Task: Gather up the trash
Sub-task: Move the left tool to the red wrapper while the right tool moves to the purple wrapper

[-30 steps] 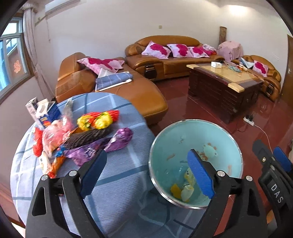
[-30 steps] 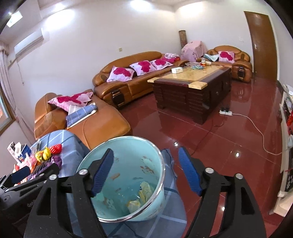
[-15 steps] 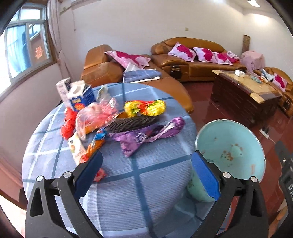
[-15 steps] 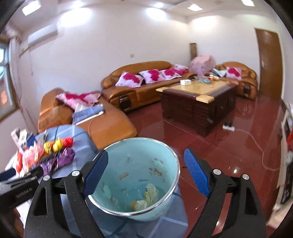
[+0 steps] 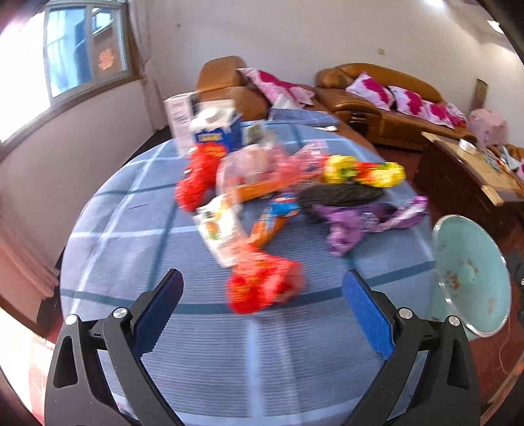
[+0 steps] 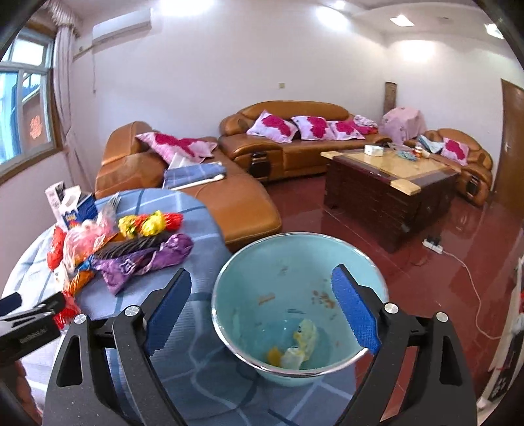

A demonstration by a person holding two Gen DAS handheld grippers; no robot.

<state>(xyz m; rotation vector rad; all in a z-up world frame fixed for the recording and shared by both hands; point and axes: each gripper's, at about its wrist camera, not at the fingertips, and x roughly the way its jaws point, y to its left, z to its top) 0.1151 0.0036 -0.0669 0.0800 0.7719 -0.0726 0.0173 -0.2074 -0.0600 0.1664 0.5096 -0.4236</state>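
Above the checked surface (image 5: 137, 236), the left gripper (image 5: 262, 314) gapes wide and empty toward the red wrapper (image 5: 262, 288), likely next to be lowered on and pinched, while the right gripper (image 6: 262, 308), also empty and wide, frames the teal bin (image 6: 344, 252).

A home living room: tan leather sofas (image 6: 288, 144) with pink floral cushions (image 6: 276, 126), a dark wooden coffee table (image 6: 386, 183), a glossy red floor (image 6: 442, 281), a curtained window (image 6: 23, 108), and a wall air conditioner (image 6: 121, 24).

wrappers (image 5: 262, 196) motion-blurred, bin (image 5: 471, 275) edge-cropped
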